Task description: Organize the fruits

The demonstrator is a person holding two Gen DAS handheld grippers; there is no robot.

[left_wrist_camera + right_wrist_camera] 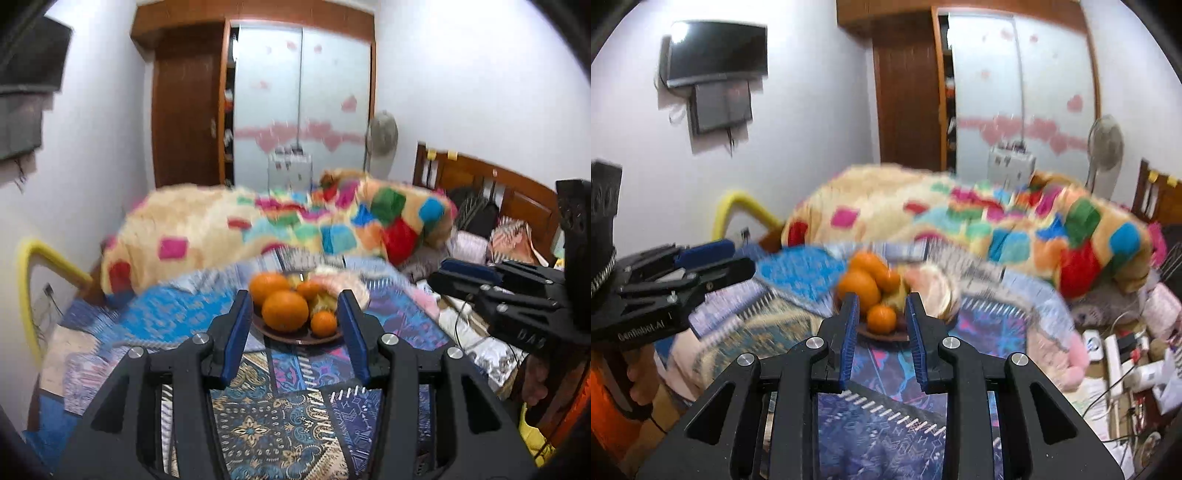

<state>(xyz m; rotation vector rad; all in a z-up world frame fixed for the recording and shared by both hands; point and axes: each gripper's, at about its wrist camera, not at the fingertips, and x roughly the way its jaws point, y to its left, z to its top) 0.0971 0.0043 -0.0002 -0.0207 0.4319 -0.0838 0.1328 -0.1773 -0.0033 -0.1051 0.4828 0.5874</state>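
Oranges (284, 310) heaped on brown plate (295, 338)

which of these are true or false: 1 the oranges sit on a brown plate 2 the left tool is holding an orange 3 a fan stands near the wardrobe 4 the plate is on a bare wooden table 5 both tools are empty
1. True: the oranges are piled on a brown plate.
2. False: the left tool holds nothing; the fruit lies beyond its fingers.
3. True: a fan stands beside the wardrobe.
4. False: the plate rests on a patterned bedspread.
5. True: the right tool is empty too, its fingers apart with nothing between them.
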